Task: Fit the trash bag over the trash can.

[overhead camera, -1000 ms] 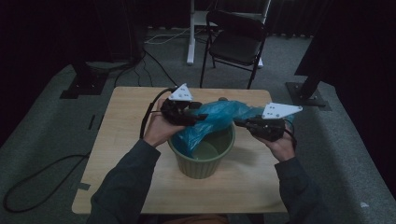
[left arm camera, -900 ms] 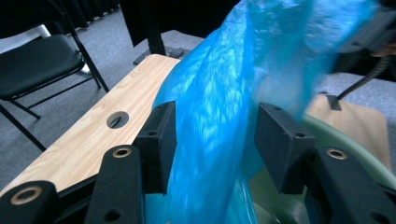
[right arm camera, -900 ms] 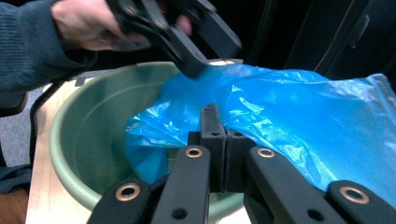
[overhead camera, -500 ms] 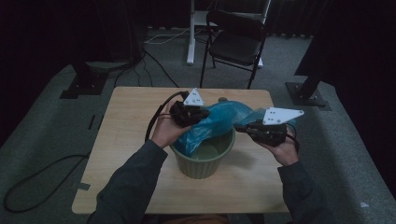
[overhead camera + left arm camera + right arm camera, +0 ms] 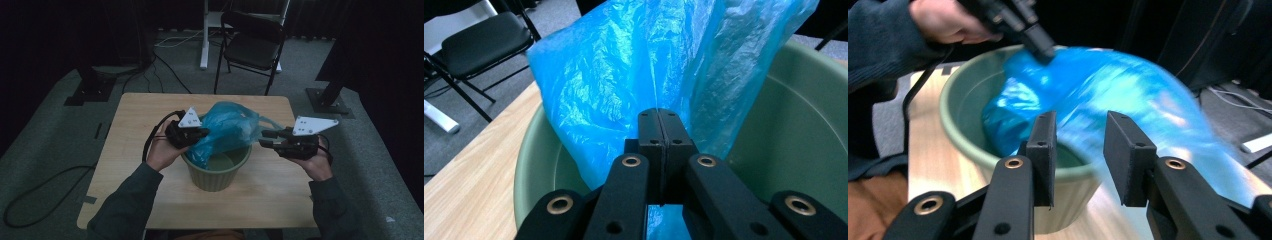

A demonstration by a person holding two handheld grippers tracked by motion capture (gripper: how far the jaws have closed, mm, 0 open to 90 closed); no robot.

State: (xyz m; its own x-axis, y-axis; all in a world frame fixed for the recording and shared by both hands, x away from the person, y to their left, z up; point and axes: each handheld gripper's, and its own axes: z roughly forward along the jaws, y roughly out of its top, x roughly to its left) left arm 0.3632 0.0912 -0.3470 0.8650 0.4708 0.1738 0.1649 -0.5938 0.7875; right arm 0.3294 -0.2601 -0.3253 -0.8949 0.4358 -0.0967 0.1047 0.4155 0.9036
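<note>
Two handheld grippers worked at a blue plastic bag (image 5: 227,131) draped over a green bucket (image 5: 217,170) on a wooden table (image 5: 135,120). The left gripper (image 5: 199,134) pinched the bag's edge tight. The right gripper (image 5: 266,138) had just been opening, its jaws parted with nothing between them.
</note>
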